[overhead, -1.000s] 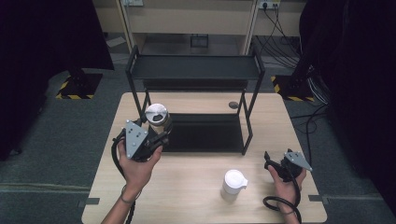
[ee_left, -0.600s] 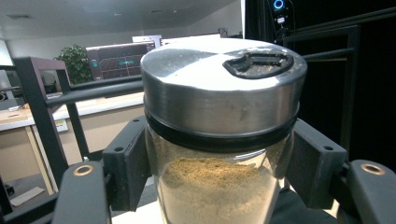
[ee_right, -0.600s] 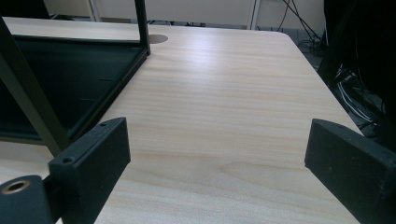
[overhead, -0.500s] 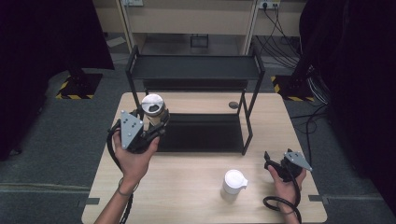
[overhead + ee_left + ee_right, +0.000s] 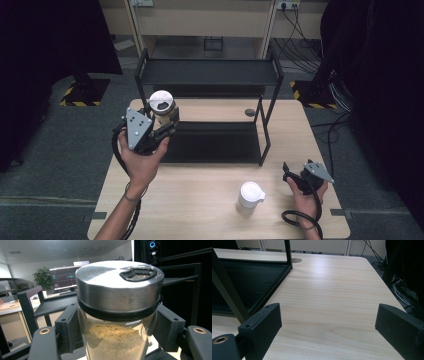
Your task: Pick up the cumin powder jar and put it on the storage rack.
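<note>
The left gripper fingers pinch the spice jar upright, lid upward; right gripper fingers spread.

High view overhead; both gripper views share the rack

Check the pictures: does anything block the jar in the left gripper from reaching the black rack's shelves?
Nothing visible does. The left gripper holds the spice jar at the left end of the black rack, and both shelves look bare. The rack's corner post stands close beside it.
</note>
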Tool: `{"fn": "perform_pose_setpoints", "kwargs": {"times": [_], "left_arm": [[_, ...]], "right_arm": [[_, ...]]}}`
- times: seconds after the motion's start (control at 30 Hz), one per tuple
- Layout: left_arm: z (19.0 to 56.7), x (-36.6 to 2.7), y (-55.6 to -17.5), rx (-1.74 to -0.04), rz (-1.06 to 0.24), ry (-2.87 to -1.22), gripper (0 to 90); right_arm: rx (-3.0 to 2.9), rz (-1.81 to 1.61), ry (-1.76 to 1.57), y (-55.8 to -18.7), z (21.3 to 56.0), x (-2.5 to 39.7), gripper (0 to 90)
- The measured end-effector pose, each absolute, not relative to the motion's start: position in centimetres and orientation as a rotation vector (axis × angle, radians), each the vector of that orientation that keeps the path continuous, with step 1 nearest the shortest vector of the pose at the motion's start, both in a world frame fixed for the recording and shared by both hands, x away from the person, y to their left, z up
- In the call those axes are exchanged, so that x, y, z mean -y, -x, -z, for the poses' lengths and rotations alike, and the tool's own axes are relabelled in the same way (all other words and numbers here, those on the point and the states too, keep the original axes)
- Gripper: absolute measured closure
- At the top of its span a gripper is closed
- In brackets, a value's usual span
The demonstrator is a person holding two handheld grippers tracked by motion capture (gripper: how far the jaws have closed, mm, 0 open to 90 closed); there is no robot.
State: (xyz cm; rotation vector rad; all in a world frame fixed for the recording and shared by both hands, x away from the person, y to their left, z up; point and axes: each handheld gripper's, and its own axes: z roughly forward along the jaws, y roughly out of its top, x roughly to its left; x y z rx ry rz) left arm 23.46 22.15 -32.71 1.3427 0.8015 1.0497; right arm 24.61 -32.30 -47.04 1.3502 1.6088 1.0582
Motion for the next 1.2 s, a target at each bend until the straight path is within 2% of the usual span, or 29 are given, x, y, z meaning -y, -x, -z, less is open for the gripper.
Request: {"fn": "perform_pose_setpoints", "kwargs": {"times": [1.2], "left_arm": [[28.2, -21.7, -26.0, -0.815, -1.077, -1.315, 30.9]], "right_arm": [[-1.61, -1.059, -1.35, -24.6, 47.0, 32.3, 7.0]]}}
